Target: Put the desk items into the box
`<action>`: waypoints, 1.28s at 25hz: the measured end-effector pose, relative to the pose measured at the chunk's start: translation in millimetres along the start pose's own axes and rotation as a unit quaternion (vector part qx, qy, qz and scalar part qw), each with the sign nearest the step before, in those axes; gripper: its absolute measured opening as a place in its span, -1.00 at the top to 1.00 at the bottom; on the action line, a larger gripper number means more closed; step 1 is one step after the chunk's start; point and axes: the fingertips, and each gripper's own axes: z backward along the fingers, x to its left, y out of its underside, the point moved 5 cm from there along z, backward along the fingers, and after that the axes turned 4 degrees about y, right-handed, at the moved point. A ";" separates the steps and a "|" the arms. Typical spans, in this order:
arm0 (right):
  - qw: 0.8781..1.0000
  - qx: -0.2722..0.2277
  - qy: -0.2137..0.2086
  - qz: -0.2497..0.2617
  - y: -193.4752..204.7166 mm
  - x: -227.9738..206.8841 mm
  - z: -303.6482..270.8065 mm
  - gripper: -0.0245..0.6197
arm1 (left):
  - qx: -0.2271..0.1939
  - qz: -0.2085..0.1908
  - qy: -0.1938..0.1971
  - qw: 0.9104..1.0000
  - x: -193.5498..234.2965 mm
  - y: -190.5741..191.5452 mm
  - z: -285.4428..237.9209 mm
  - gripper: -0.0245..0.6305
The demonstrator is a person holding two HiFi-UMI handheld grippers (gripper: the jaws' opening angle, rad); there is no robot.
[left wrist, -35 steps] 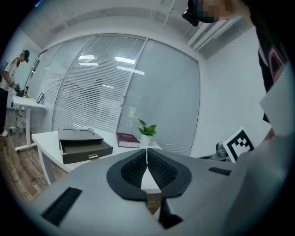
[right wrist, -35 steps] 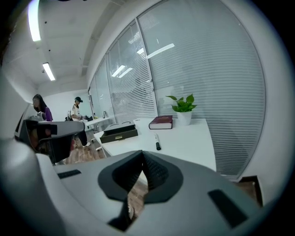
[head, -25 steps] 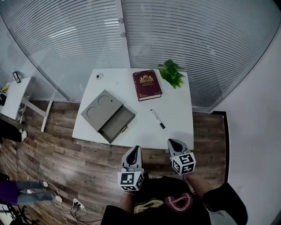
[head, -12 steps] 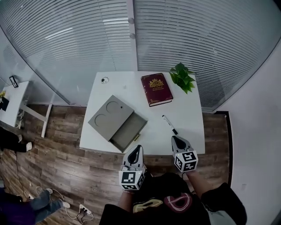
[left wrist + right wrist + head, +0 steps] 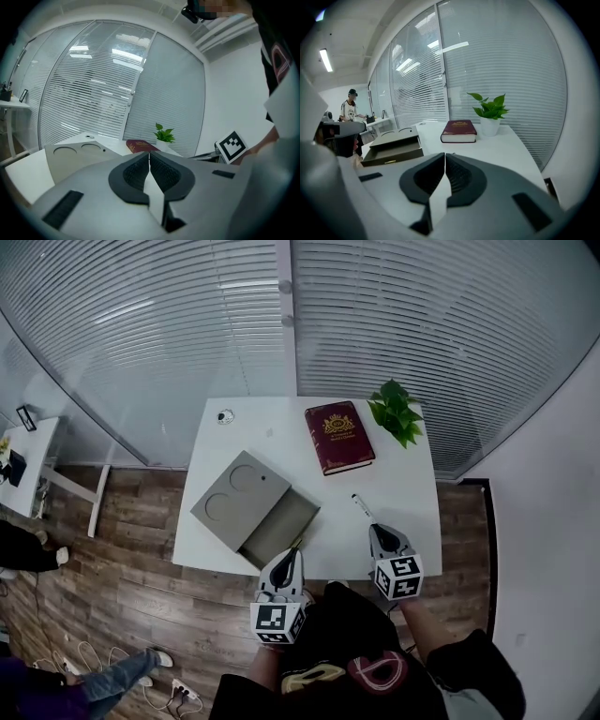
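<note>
On the white desk (image 5: 403, 512) lies a grey box (image 5: 239, 501) with two round recesses on top and its drawer (image 5: 281, 527) pulled out. A dark red book (image 5: 339, 437) lies at the back. A marker pen (image 5: 362, 507) lies on the near right. My left gripper (image 5: 291, 552) is shut and empty at the desk's front edge, just right of the drawer. My right gripper (image 5: 378, 529) is shut and empty, its tip just short of the pen. The left gripper view shows its shut gripper (image 5: 149, 154), the box (image 5: 75, 157) and the book (image 5: 140, 146). The right gripper view shows its shut gripper (image 5: 445, 154), the book (image 5: 459, 131) and the drawer (image 5: 393, 149).
A potted plant (image 5: 396, 413) stands at the back right corner beside the book, and a small round fitting (image 5: 224, 415) sits at the back left. Glass walls with blinds stand behind the desk. A second white desk (image 5: 28, 451) is at the far left, and a person (image 5: 348, 108) stands far off.
Both grippers have moved forward to the desk's front edge. The right one now reaches over the desk near the pen. Both stay shut.
</note>
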 end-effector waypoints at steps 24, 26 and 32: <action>0.987 0.120 -0.085 0.060 6.1 -33.4 -56.9 0.57 | -0.014 0.003 -0.074 0.997 4.0 -15.0 -23.3 0.86; 0.985 0.131 -0.092 0.065 10.4 -33.0 -62.4 0.56 | -0.015 0.002 -0.084 0.996 5.5 -14.0 -21.7 0.86; 0.981 0.150 -0.092 0.078 18.4 -33.2 -75.5 0.56 | -0.003 0.002 -0.109 0.994 8.0 -7.5 -15.0 0.86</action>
